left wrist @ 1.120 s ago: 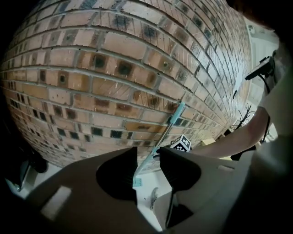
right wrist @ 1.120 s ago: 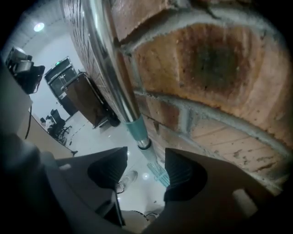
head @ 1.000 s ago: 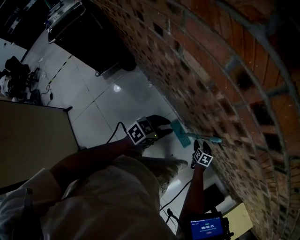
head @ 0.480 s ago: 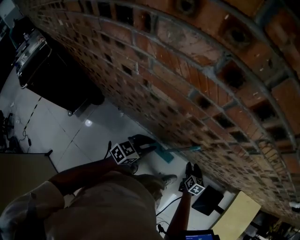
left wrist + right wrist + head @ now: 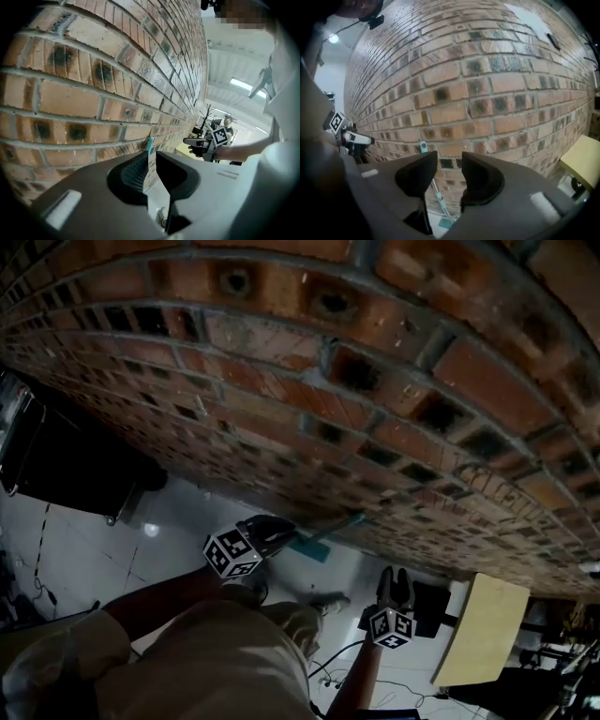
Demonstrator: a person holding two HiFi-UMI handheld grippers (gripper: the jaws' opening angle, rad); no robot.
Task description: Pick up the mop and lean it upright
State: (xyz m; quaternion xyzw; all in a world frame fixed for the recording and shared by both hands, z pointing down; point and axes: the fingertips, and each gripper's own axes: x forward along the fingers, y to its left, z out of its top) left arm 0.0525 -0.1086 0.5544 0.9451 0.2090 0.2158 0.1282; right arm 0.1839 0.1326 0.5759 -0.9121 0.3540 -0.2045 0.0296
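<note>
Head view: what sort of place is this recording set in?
Likely an indoor workshop or lab: a bare brick wall, pale tiled floor with trailing cables, and a black wheeled equipment cart.

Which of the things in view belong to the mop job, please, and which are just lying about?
Job: the teal-handled mop, leaning upright; the red brick wall it leans against.
Lying about: the pale yellow tabletop; the large black cabinet; black cables on the white tiled floor.
</note>
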